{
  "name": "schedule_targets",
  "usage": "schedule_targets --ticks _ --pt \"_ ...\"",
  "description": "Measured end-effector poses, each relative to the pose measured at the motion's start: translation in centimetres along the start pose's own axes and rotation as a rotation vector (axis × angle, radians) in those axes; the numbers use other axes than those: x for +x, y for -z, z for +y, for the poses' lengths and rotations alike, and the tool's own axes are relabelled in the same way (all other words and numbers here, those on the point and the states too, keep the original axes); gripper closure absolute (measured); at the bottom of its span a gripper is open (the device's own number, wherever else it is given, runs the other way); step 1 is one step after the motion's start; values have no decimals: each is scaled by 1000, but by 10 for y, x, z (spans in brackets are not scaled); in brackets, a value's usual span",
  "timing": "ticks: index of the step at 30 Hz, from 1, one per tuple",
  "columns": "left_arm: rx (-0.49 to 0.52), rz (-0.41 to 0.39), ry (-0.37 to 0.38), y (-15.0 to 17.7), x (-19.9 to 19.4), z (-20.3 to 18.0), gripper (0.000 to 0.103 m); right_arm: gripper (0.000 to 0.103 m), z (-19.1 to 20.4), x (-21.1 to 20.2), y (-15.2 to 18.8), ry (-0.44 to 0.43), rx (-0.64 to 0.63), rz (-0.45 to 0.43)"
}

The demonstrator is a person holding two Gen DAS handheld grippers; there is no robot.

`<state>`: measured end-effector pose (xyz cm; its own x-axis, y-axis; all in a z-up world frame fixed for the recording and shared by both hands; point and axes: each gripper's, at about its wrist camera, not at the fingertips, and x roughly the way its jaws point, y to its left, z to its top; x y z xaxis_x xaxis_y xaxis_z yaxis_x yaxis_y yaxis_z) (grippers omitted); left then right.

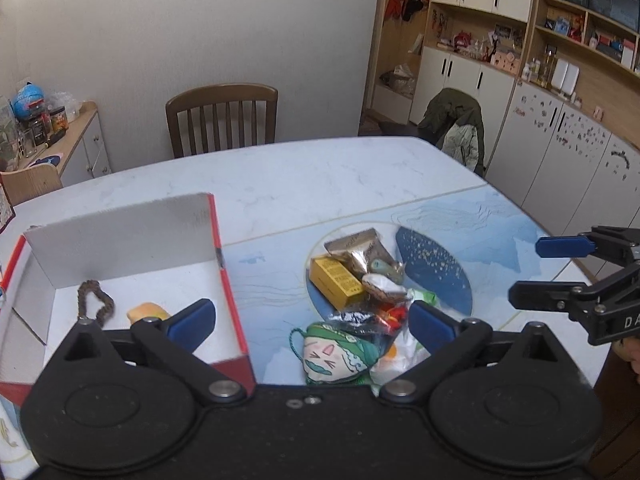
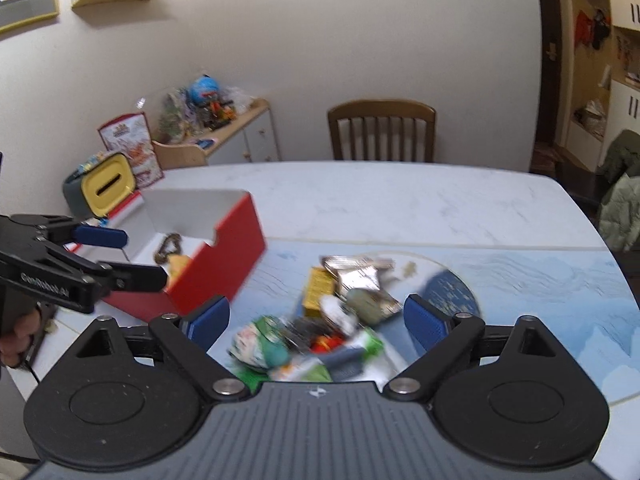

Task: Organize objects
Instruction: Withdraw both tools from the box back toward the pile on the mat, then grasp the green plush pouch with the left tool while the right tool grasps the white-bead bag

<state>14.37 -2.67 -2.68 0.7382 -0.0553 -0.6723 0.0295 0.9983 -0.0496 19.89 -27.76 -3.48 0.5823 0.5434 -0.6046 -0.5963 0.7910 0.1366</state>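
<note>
A red box with a white inside (image 1: pixel 120 236) (image 2: pixel 224 256) stands open on the table's left. It holds a brown bead bracelet (image 1: pixel 94 300) (image 2: pixel 170 246) and a yellow-orange item (image 1: pixel 148 312). To its right lies a pile: a yellow carton (image 1: pixel 336 282) (image 2: pixel 318 292), a gold foil packet (image 1: pixel 356 250) (image 2: pixel 356 274), a green-haired cartoon pouch (image 1: pixel 332 354) (image 2: pixel 260 340) and red wrappers (image 1: pixel 394 314). My left gripper (image 1: pixel 312 322) (image 2: pixel 128 258) is open, straddling the box's right wall and the pile's left. My right gripper (image 2: pixel 316 320) (image 1: pixel 540 272) is open above the pile, empty.
A wooden chair (image 1: pixel 222 118) (image 2: pixel 382 128) stands at the table's far side; a jacket-draped chair (image 1: pixel 456 128) is at the far right corner. A grey container with a slotted yellow lid (image 2: pixel 104 188) sits behind the red box. The table's edge (image 1: pixel 592 276) runs close on the right.
</note>
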Motion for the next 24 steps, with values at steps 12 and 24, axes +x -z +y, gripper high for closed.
schedule_targets --ticks 12,24 --pt "58 51 -26 23 39 -38 1 8 -19 13 42 12 -90 91" --pt "-1 89 -46 33 68 -47 9 8 -27 32 69 -19 -140 169"
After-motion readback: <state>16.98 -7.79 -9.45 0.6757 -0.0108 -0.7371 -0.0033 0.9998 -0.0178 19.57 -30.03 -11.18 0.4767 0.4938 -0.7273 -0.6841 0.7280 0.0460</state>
